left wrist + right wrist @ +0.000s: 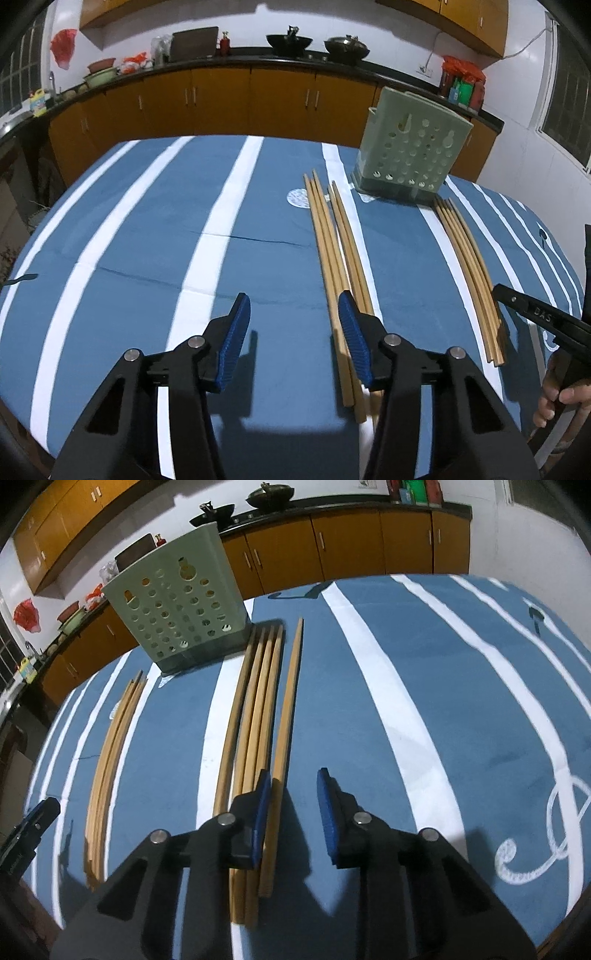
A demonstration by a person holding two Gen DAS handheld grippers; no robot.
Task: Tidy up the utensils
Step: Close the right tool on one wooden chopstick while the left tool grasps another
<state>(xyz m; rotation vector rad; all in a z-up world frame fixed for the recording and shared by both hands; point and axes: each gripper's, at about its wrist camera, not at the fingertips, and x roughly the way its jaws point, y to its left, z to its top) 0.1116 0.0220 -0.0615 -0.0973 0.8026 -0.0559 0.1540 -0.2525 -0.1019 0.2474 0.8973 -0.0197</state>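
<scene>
From the left wrist, the left hand-held gripper (294, 325) hangs spread and empty over the striped counter (147, 240); the green utensil holder (410, 155) stands upright, with 1 chopstick bundle (332, 251) lying just in front of it to its left and another bundle (469, 273) in front to its right. From the right wrist, the right hand-held gripper (293, 805) is spread, nothing between its pads, 1 loose chopstick (288, 716) lying in front of the holder (177, 609), beside its left pad.

We see a blue white-striped cloth (122, 236) covering the table. Ahead of our right claw (293, 812) stands a holder (177, 609); chopsticks (258, 720) lie beneath our left pad, another bundle (110, 746) further left.
</scene>
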